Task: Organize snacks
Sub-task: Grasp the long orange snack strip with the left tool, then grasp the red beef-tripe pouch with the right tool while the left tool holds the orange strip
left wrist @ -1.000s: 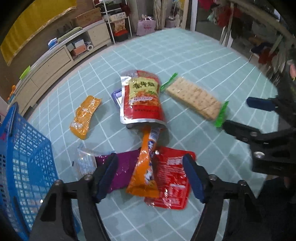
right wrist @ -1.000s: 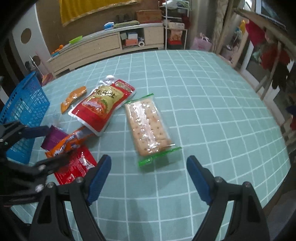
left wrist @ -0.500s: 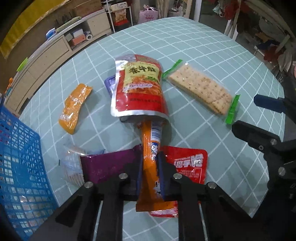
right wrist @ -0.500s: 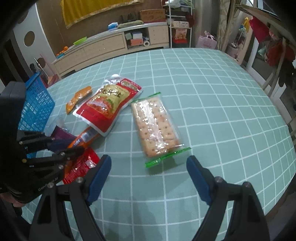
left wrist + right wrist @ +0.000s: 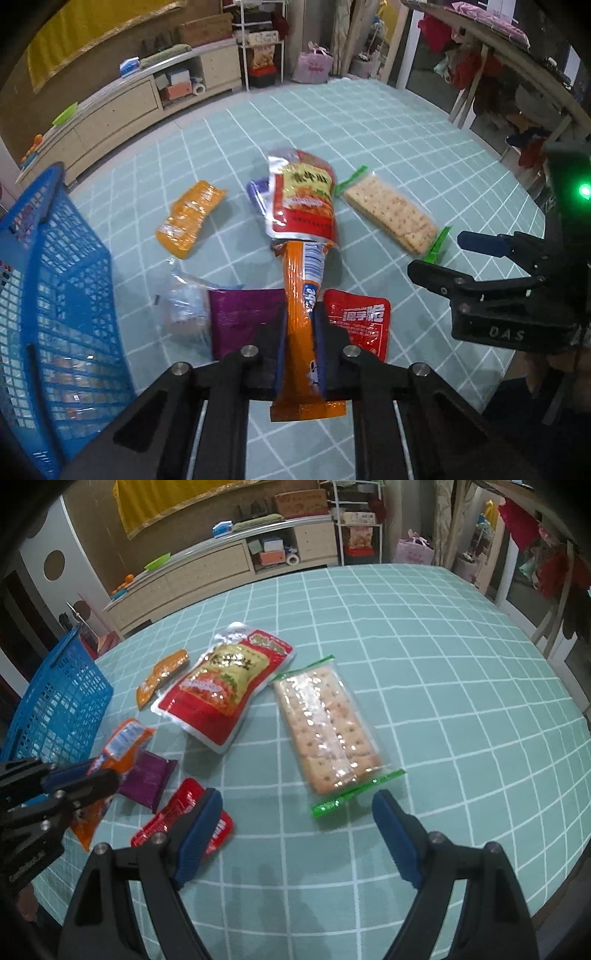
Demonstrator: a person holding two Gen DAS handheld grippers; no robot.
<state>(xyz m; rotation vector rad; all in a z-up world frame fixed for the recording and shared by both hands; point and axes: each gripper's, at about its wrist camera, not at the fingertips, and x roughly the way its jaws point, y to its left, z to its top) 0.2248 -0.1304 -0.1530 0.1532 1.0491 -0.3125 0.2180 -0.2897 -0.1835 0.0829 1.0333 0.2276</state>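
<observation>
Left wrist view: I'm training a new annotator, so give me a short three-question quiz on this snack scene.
1. True or false: the left gripper is shut on the long orange snack packet.
2. Which is open with nothing between its fingers: A) left gripper B) right gripper?
3. Fill in: the cracker pack has ____ end seals.

Key: 1 true; 2 B; 3 green.
</observation>
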